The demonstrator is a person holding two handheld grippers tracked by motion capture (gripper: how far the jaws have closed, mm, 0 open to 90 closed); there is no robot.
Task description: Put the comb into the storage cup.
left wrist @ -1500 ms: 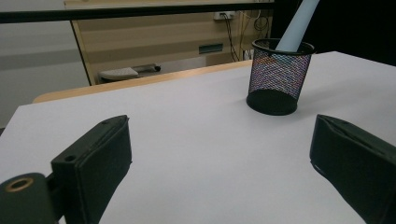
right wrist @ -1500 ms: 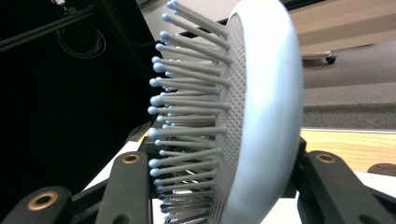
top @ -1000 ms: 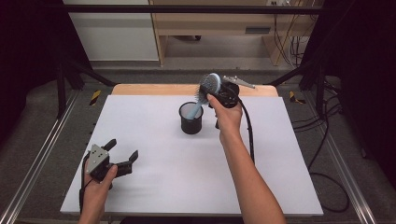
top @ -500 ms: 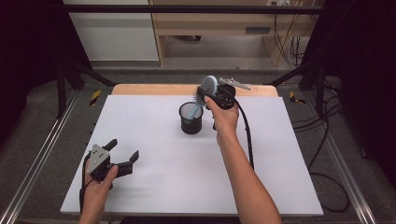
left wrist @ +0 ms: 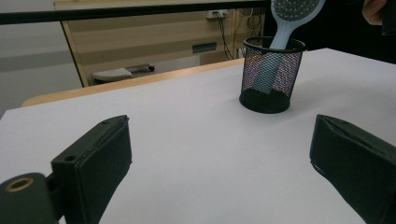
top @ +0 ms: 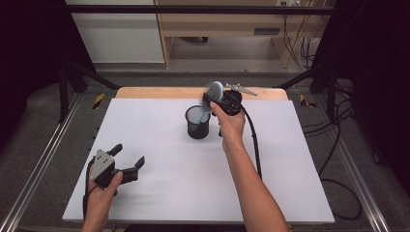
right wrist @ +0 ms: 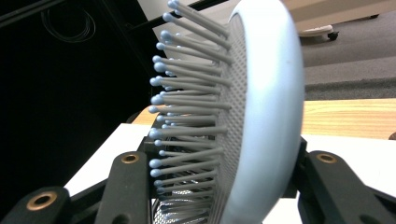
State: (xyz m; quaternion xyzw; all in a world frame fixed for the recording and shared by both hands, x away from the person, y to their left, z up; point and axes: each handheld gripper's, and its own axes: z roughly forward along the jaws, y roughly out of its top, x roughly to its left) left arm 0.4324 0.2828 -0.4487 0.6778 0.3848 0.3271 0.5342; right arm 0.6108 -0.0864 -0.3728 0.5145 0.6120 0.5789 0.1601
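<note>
Right claw point(top: 212, 99) pinches the head of a pale blue brush point(top: 212, 93), jaws on either side of it, bristles facing one jaw. Brush tilted, handle down inside a black mesh cup point(top: 197, 123); head above the rim. Cup upright on the white worktop point(top: 169, 183), toward the far middle. Left claw point(top: 126, 159) spread wide, nothing between the jaws, held low over the near left of the worktop, well apart from the cup. From the left gripper view, cup point(left wrist: 271, 74) and brush point(left wrist: 287, 21) lie ahead, beyond the jaws.
</note>
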